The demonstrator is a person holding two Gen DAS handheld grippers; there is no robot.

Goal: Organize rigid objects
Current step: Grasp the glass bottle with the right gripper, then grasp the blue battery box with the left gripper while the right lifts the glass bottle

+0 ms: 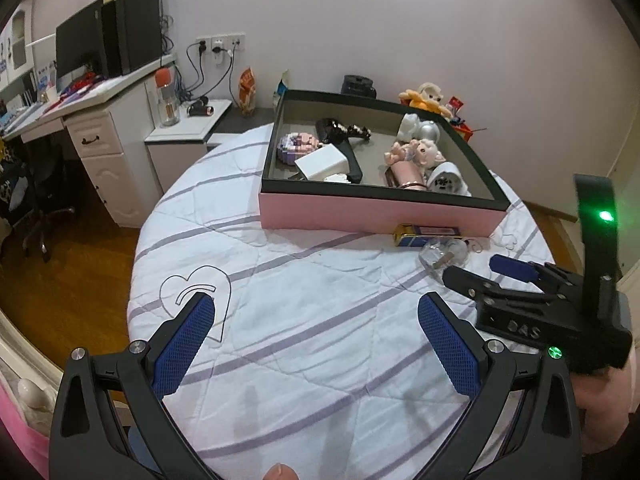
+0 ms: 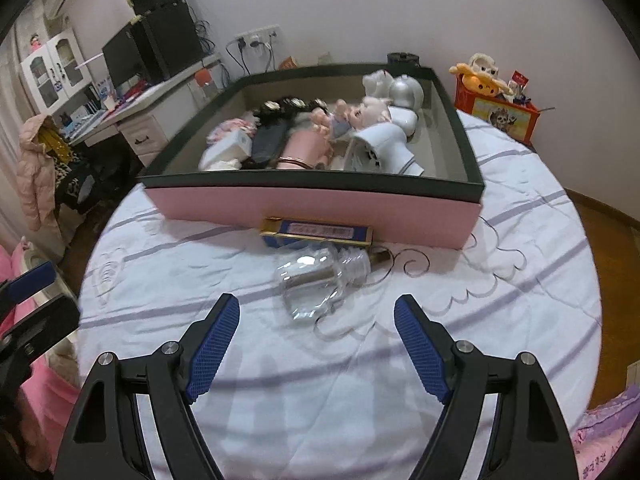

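While the clear glass bottle point(image 2: 316, 284) lies on its side on the bed point(image 2: 520, 240), beside a blue-and-gold carton point(image 2: 320, 234) against the pink box point(image 2: 320, 204), the right gripper point(image 2: 316, 344) and left gripper point(image 1: 316, 344) hover spread, holding nothing.

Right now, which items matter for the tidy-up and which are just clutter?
Job:
- pink box, already part filled
- clear glass bottle, lying on the bedspread
- blue-and-gold carton against the box front
- right tongs, open

Clutter:
- desk monitor
- plush toy
- orange-capped bottle
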